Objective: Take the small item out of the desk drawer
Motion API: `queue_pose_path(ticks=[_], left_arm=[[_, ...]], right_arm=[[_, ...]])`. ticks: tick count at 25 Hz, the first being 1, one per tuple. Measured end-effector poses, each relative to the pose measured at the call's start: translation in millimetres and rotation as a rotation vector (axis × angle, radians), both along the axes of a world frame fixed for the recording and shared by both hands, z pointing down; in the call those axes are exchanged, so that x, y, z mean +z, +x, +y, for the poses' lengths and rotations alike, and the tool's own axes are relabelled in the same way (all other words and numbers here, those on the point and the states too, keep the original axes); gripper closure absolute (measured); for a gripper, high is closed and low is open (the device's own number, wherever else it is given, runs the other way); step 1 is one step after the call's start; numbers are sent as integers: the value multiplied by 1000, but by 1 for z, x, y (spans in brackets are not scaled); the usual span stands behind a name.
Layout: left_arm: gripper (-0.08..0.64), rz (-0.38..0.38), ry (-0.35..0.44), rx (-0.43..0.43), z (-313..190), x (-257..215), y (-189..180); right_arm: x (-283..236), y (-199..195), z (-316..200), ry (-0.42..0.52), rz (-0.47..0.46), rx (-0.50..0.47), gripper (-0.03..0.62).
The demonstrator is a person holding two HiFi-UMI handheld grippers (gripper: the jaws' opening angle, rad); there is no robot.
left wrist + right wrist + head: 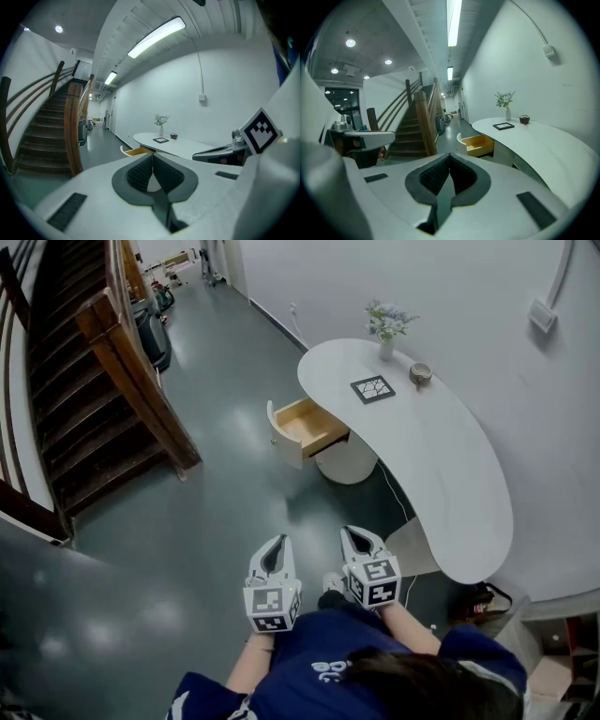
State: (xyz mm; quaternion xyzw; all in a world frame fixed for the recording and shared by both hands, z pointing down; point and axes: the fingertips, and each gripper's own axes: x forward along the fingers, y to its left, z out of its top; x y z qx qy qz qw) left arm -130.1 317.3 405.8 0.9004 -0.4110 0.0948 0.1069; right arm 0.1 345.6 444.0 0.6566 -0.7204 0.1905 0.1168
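Grippers first: the left gripper (274, 542) and right gripper (361, 532) sit side by side just in front of the person's blue shirt (319, 664), both pointing out over the grey floor (216, 521). Each one's own view shows the ribbed pads pressed together at the tips, so both are clenched tight with nothing between them.

Past them, on the right, is the curved white desk (450, 474), running along the wall. Its wooden drawer (309, 426) is at the far end, pulled out toward the open floor, well apart from both grippers. The inside looks like plain yellowish wood from here, and honestly I can't make out the small item in it from any view.

On the desktop near that far end there's a black-framed picture (373, 388) lying flat, a small dark bowl (420, 373) just beside it, and a white vase of flowers (385, 334) behind both. Over on the left is a dark wooden staircase (84, 409), with a corridor behind it.
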Motion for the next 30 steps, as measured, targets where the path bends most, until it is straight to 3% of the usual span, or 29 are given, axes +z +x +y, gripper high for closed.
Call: queue_pose_path(ticks=[5, 14, 22, 30], left_arm=[[555, 20, 9, -12, -36, -6, 41], [555, -1, -12, -83, -76, 9, 90], [555, -21, -40, -105, -91, 20, 111], [555, -25, -66, -131, -111, 32, 107]], right_arm=[[-2, 29, -37, 2, 2, -48, 583], [9, 102, -81, -33, 11, -52, 584], [23, 112, -98, -65, -19, -109, 584], [35, 124, -106, -106, -18, -99, 584]])
